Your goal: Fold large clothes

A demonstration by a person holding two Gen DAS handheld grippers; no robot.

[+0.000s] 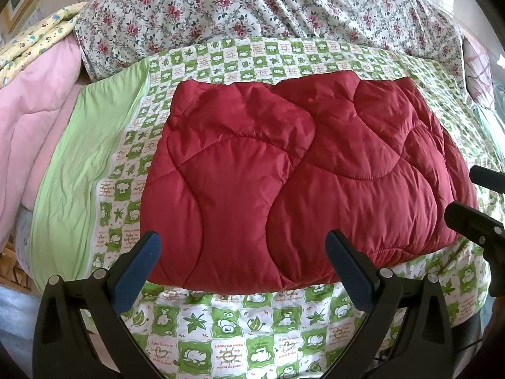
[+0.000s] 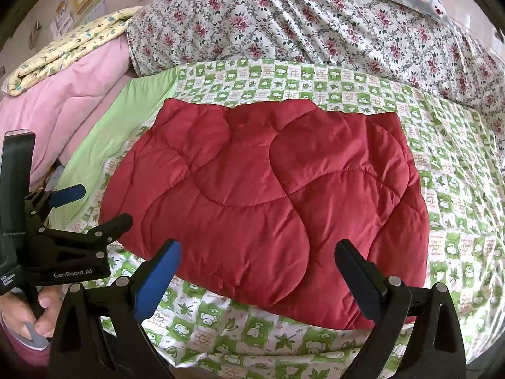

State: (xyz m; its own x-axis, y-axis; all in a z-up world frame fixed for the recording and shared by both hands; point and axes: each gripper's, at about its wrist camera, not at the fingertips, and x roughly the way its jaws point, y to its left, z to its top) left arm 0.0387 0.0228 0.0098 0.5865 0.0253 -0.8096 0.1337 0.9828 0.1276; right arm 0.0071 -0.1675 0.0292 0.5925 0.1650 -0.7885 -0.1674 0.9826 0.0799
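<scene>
Red quilted garment — one, folded

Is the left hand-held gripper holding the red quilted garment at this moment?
No. The left hand-held gripper is wide open above the near edge of the red quilted garment, gripping nothing.

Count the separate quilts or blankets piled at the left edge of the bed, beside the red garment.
2: a pink quilt against the green sheet, and a yellow printed blanket folded on top. More may be hidden underneath.
</scene>
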